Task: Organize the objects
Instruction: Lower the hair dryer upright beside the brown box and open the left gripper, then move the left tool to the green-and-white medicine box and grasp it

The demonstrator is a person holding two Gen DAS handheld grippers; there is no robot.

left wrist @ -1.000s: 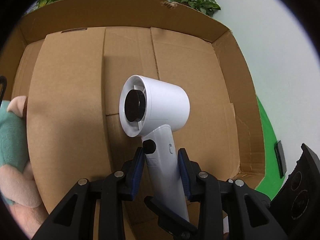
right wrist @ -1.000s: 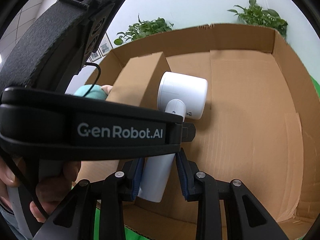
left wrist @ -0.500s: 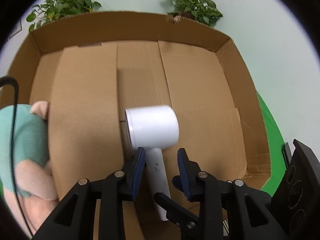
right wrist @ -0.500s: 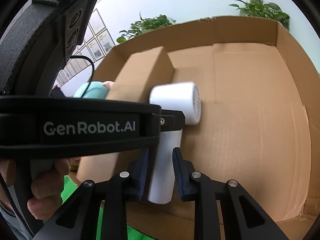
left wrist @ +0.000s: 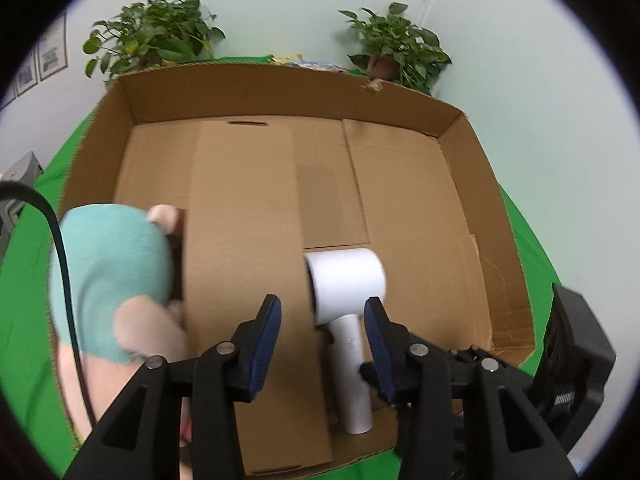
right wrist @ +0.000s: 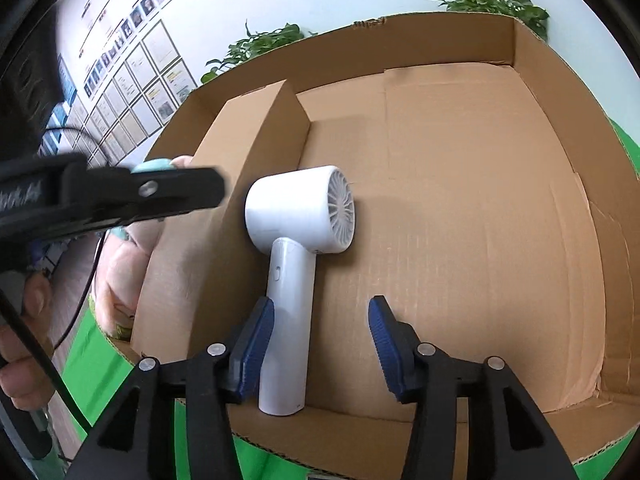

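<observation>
A white hair dryer [right wrist: 298,240] lies on the floor of a large open cardboard box [right wrist: 460,200], its head against an upright cardboard divider [right wrist: 248,128]. It also shows in the left wrist view [left wrist: 346,292]. My right gripper [right wrist: 322,340] is open, its fingers either side of the handle's lower end without gripping. My left gripper [left wrist: 322,336] is open and empty, raised above the box [left wrist: 400,184] near its front edge. A teal and pink plush toy [left wrist: 116,276] sits left of the divider [left wrist: 244,240].
The box stands on a green cloth [left wrist: 24,280]. Two potted plants [left wrist: 152,40] stand behind it by the wall. A black cable [left wrist: 60,248] hangs at the left. The other handset [left wrist: 576,360] shows at the right edge.
Both grippers have opened and let go of the hair dryer, which now lies on the box floor. The left gripper has pulled back and up.
</observation>
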